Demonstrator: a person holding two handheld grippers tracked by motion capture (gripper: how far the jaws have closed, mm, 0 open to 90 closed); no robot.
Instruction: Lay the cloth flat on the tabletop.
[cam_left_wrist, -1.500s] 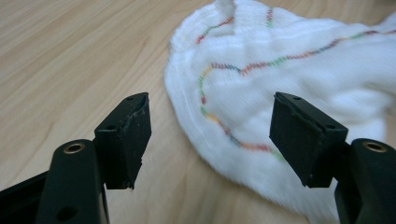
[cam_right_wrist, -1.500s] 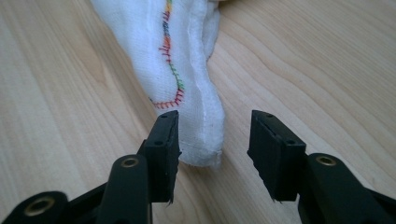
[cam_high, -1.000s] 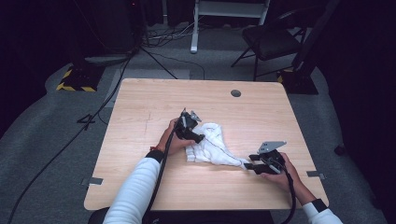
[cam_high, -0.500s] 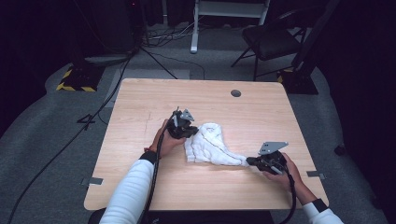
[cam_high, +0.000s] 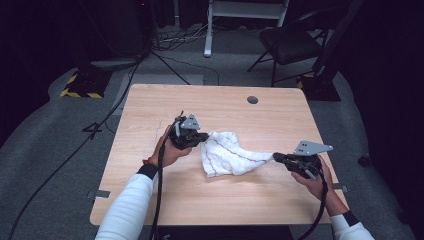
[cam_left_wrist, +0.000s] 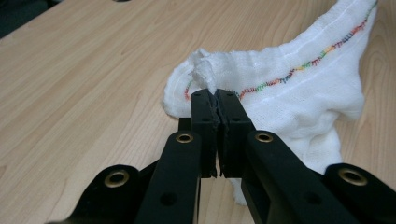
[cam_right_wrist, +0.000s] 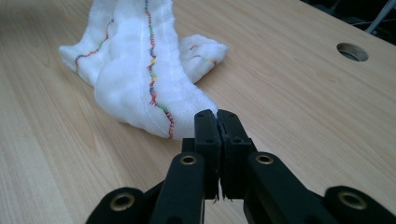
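Note:
A white cloth (cam_high: 227, 156) with a multicoloured stitched line lies crumpled mid-table, stretched between the two grippers. My left gripper (cam_high: 205, 136) is shut on the cloth's left corner. In the left gripper view the jaws (cam_left_wrist: 215, 95) meet on a bunched corner of the cloth (cam_left_wrist: 303, 88). My right gripper (cam_high: 276, 157) pinches the cloth's drawn-out right end. In the right gripper view the jaws (cam_right_wrist: 216, 115) are closed, with the cloth (cam_right_wrist: 135, 79) running up to their tips and threads caught between them.
The wooden table (cam_high: 150, 110) has a round cable hole (cam_high: 252, 99) near its far edge, also seen as the hole (cam_right_wrist: 351, 51) in the right gripper view. Beyond the table stand a dark chair (cam_high: 290, 45) and floor cables (cam_high: 125, 95).
Both grippers have closed on the cloth's ends and risen a little. The right end of the cloth is now pulled out towards the right gripper and the cloth lies more spread.

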